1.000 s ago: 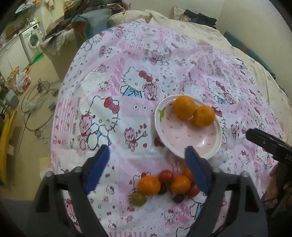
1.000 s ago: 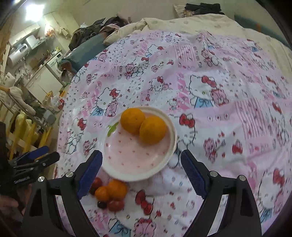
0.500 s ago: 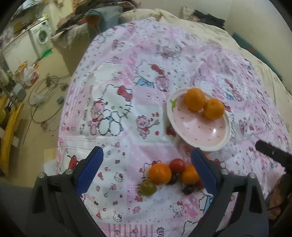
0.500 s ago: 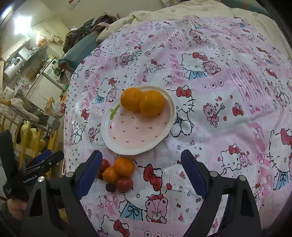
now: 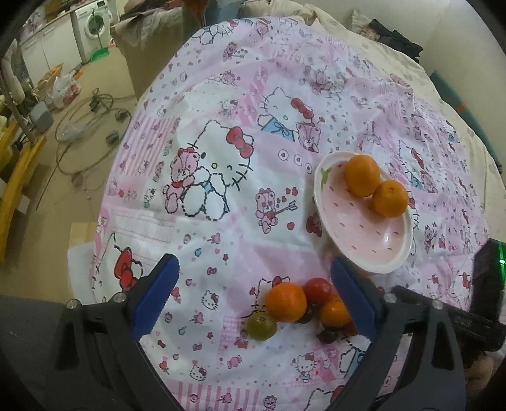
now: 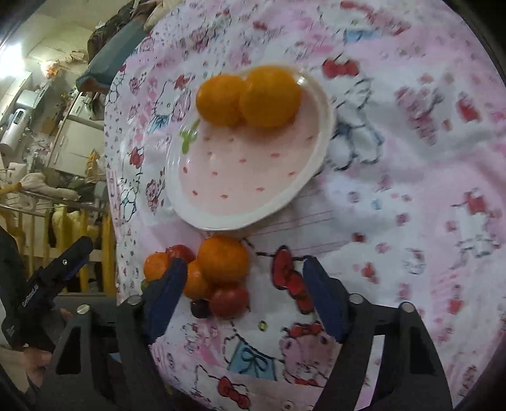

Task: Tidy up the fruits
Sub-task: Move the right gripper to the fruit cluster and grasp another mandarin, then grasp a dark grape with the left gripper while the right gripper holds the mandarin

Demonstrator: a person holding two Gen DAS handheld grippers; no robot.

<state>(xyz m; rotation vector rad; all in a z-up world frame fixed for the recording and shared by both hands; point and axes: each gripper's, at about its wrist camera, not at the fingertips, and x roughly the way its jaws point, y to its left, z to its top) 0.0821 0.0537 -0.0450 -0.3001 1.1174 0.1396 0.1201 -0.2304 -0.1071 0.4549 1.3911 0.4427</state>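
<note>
A pink strawberry-print plate (image 5: 376, 249) (image 6: 240, 196) lies on the Hello Kitty cloth and holds two oranges (image 5: 362, 175) (image 6: 268, 96). Below it is a heap of loose fruit: an orange (image 5: 285, 302) (image 6: 223, 259), a smaller orange (image 5: 333, 313), red tomatoes (image 5: 317, 289) (image 6: 229, 302), a green tomato (image 5: 261, 327) and dark grapes (image 6: 200, 308). My left gripper (image 5: 254, 292) is open and empty, hanging above the heap's left side. My right gripper (image 6: 242, 294) is open and empty, low over the heap, with its left finger in front of some fruit.
The cloth (image 5: 221, 158) covers a bed whose left edge drops to a floor with cables (image 5: 85, 126) and a washing machine (image 5: 95, 22). A yellow rack (image 6: 79, 234) stands beside the bed. Each gripper shows in the other's view (image 5: 487, 284) (image 6: 47, 281).
My right gripper has dropped toward the fruit heap, which now lies between its fingers. My left gripper has pulled back and left, so the plate sits farther right.
</note>
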